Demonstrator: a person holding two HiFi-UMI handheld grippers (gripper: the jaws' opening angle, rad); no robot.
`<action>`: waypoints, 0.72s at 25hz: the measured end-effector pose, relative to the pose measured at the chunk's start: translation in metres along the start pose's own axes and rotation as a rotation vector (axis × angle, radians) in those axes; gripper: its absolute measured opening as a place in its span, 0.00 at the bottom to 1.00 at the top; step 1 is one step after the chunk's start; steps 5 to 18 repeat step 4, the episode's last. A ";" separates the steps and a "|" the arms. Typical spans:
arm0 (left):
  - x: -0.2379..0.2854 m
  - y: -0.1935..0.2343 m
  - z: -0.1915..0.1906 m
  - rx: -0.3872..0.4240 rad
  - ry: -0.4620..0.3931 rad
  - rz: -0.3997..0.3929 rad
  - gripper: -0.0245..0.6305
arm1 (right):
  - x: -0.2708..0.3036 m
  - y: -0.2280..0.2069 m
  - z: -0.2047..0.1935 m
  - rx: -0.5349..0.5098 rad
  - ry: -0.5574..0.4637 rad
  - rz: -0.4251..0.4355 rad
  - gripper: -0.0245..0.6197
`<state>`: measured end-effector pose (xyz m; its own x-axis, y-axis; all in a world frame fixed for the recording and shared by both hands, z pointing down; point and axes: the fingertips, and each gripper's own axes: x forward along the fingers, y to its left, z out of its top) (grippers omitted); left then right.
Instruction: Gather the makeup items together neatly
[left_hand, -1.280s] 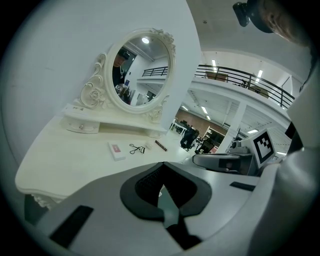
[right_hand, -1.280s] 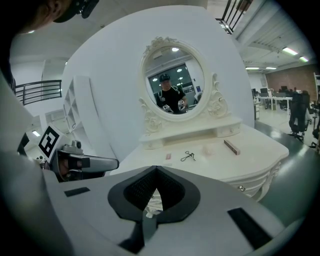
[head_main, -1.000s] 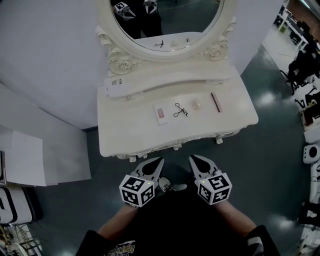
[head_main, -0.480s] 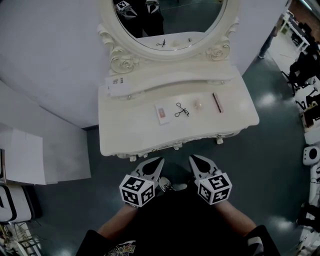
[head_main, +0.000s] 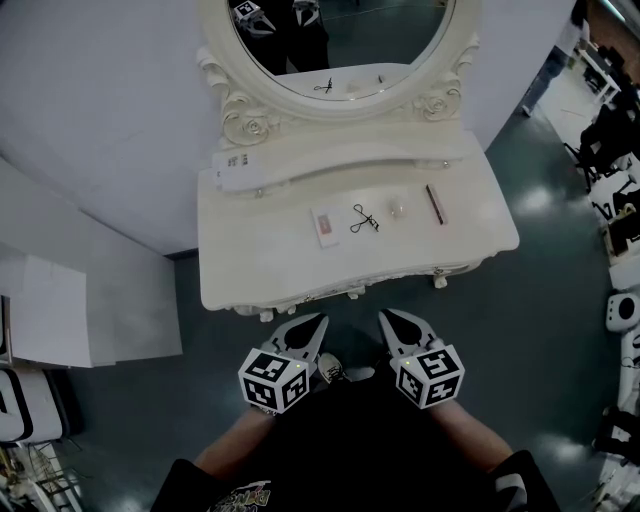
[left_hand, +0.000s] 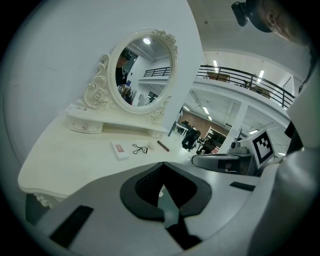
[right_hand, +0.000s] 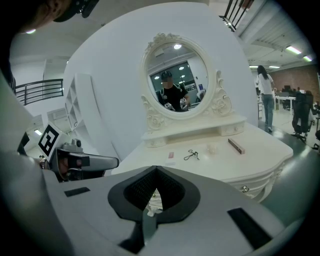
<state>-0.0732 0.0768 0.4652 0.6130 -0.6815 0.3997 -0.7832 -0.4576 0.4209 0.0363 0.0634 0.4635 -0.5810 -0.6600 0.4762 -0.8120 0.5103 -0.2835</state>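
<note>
Nothing had moved since the earlier frames. The four makeup items lay as before, and both my claws hung in the same spot, short of the front edge of the cream-white dressing table with carved scroll trim (head_main: 250, 262). My left claw (head_main: 316, 325) and right claw (head_main: 390, 322) were each pinched closed on nothing, well apart from the tabletop.

The items sat in a loose row across the middle of the top, between the raised back shelf (head_main: 330, 165) and the front edge. From left to right they were:

- a flat white rectangular packet with a pink patch (head_main: 323, 225)
- a black eyelash curler with thin looped handles (head_main: 362, 220), just to its right
- a small pale round piece (head_main: 398, 209)
- a slim dark reddish-brown stick (head_main: 435, 203), nearest the right edge

I judged the gathering had not begun; the step was the reach in. To do it well, I would choose the curler's spot as the centre and bring the outer pieces to it. The packet looked thin and hard to pinch on the smooth top, so nudging it sideways seemed safer. The stick wanted a grip across its middle, and the round piece, whose material I could not tell, a light squeeze.
</note>
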 end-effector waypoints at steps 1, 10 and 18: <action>0.000 0.000 0.000 0.000 0.001 -0.001 0.05 | 0.000 0.000 0.000 0.001 0.000 -0.001 0.08; -0.002 0.000 -0.001 0.002 0.003 -0.002 0.05 | 0.000 0.001 -0.001 0.005 0.002 -0.001 0.08; -0.002 0.000 -0.001 0.002 0.003 -0.002 0.05 | 0.000 0.001 -0.001 0.005 0.002 -0.001 0.08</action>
